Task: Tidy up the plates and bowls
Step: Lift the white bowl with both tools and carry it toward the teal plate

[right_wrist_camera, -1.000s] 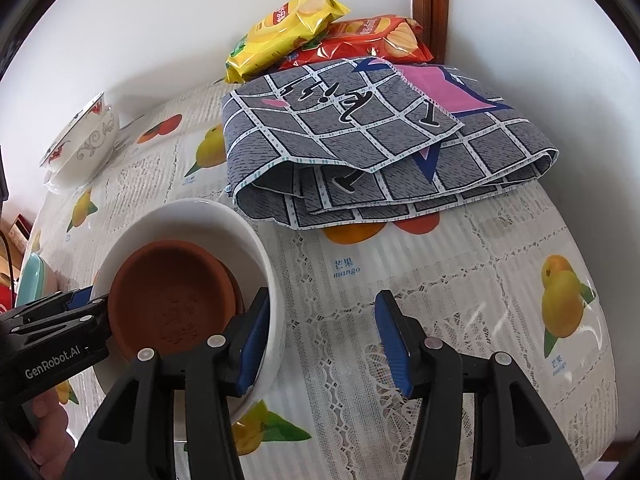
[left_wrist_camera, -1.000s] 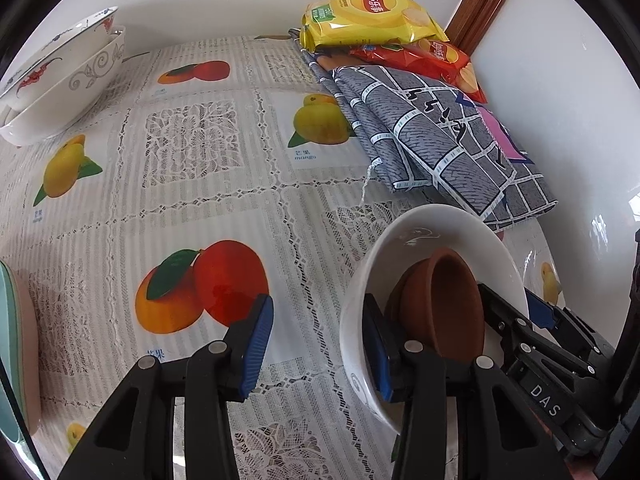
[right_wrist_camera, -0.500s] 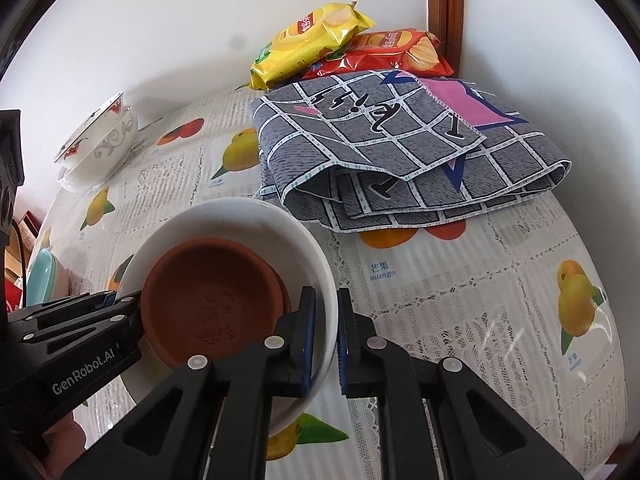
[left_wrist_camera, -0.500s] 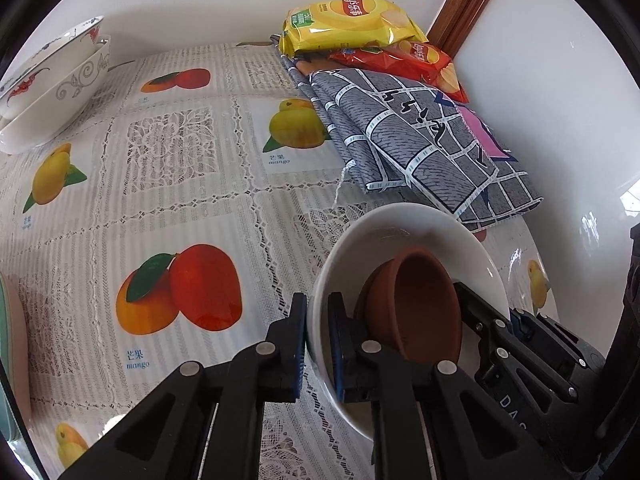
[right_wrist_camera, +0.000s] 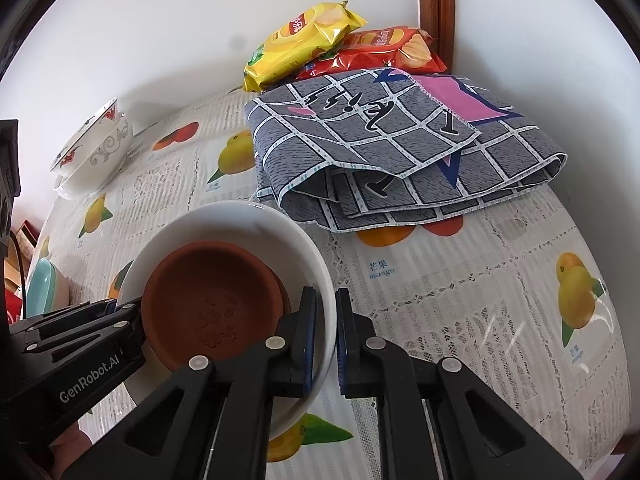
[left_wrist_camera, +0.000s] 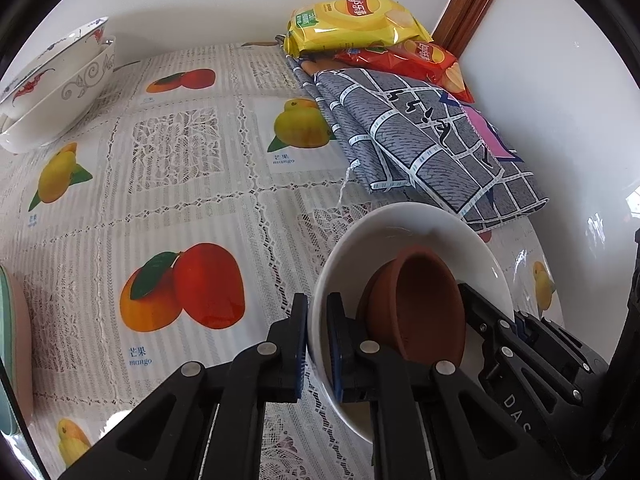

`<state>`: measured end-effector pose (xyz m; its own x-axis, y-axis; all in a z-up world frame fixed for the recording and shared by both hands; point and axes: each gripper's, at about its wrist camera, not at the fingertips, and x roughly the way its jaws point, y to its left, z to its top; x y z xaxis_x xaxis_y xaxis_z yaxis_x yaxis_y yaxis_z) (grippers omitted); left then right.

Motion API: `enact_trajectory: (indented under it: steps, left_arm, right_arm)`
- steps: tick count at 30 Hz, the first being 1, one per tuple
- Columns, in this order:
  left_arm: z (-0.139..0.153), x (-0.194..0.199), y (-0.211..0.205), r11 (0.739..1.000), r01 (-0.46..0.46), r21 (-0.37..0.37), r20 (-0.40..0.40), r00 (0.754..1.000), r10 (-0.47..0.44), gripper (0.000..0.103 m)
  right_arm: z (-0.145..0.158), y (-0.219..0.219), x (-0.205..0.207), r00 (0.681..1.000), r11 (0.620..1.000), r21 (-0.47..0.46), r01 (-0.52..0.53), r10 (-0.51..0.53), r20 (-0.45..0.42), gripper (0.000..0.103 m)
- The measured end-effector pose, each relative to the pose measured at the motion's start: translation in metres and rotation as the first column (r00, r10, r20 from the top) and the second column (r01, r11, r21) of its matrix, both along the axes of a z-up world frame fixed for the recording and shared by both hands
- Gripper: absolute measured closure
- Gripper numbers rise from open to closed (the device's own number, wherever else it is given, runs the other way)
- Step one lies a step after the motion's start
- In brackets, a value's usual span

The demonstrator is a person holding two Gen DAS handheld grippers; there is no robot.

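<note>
Since a second ago both sets of tongs have closed from wide apart onto the rim of the round white ceramic bowl (left_wrist_camera: 404, 236), one on each side. The left tongs (left_wrist_camera: 317, 344) pinch the bowl's left rim, blue pads pressed on the inner and outer wall. The right tongs (right_wrist_camera: 325, 340) clamp the opposite rim in the same way.

Inside the white bowl sit reddish-brown terracotta saucers (right_wrist_camera: 212, 300), nested and leaning against its wall; how many there are I cannot tell. The bowl is on the table (left_wrist_camera: 180, 208), which is covered by a lace-pattern plastic cloth printed with mangoes, just in front of a folded grey cloth with a white grid pattern (right_wrist_camera: 400, 160).

Behind that cloth, in the corner by the white walls, a yellow crisp packet (left_wrist_camera: 352, 24) lies on top of a red crisp packet (left_wrist_camera: 420, 60). At the far left of the table stands a stack of white patterned bowls (left_wrist_camera: 52, 88), well apart from the held bowl. A pale green dish (right_wrist_camera: 42, 292) shows at the table's left edge.
</note>
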<state>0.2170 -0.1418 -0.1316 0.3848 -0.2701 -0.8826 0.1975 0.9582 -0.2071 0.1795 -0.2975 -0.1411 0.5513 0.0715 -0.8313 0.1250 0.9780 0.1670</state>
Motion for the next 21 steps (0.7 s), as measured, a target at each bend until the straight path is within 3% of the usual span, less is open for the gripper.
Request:
enact_trajectory:
  steps: [13,21]
  left_arm:
    - [0.009,-0.011,0.008,1.0,-0.001,-0.025,-0.001,1.0,0.001,0.093]
    - [0.032,-0.024,0.018,0.999,-0.016,-0.031,0.044,0.999,0.018,0.093]
  right_arm:
    - [0.009,0.001,-0.013,1.0,0.999,0.04,0.009,-0.009,0.009,0.094]
    - [0.028,0.009,-0.025,0.999,0.999,0.05,0.001,-0.004,0.045,0.094]
